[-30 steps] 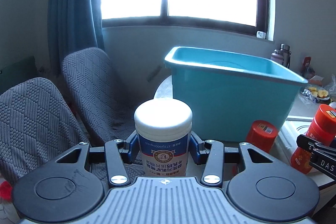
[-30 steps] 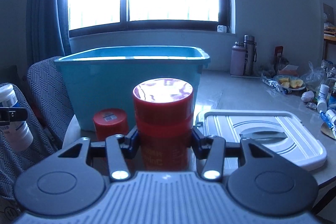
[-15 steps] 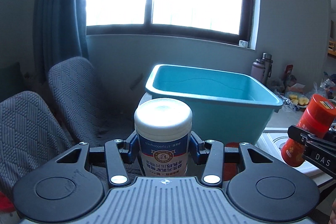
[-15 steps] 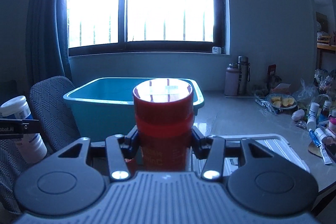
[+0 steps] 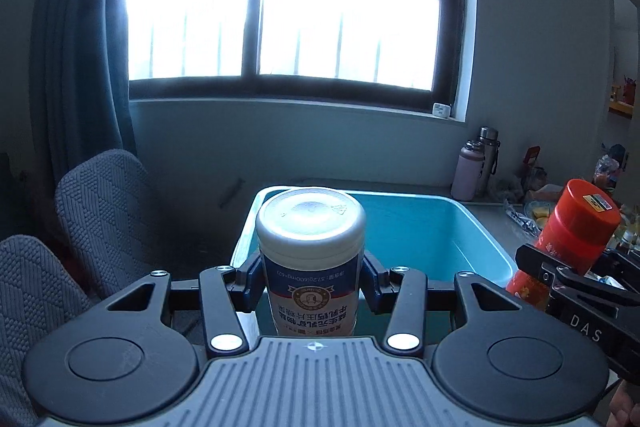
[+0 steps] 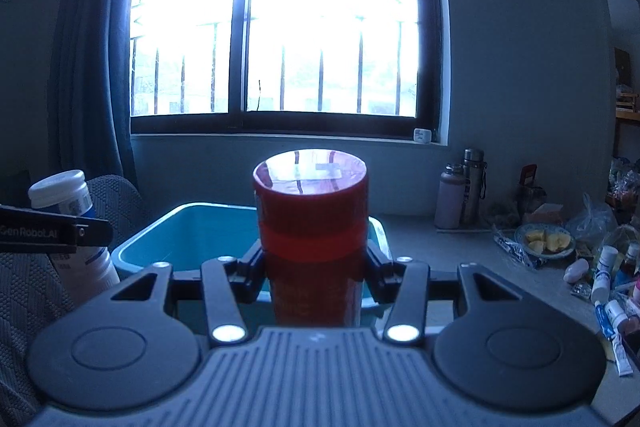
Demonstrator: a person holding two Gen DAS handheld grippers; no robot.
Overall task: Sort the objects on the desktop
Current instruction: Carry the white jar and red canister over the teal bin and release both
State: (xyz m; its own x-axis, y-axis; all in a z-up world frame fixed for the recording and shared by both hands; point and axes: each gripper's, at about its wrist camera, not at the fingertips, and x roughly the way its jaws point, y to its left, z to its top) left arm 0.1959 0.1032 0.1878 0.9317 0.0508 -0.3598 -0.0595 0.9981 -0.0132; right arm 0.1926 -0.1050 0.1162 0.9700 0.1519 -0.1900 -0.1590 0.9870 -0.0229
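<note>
A bright barred window (image 6: 288, 27) filled the far wall, with a dark curtain (image 5: 80, 67) at its nine o'clock side. Two grey woven chairs (image 5: 108, 211) stood at nine o'clock of the teal plastic bin (image 5: 432, 231), which sat on the grey table (image 6: 460, 251) straight ahead, at twelve o'clock of both tools. The bin's floor, where it showed, looked bare.

The left gripper (image 5: 312, 283) was clamped on a white-capped bottle (image 5: 311, 255) with a blue and white label, upright, held above the bin's near left rim. The right gripper (image 6: 311, 269) was clamped on a red jar (image 6: 311, 227), also upright, in front of the bin's near wall; from the left wrist view the jar appeared tilted at three o'clock.

Two flasks (image 6: 460, 187) stood together at two o'clock near the wall. A plate of yellow fruit pieces (image 6: 544, 239) lay at three o'clock, with small tubes and bottles (image 6: 608, 291) scattered just beyond it toward four o'clock.
</note>
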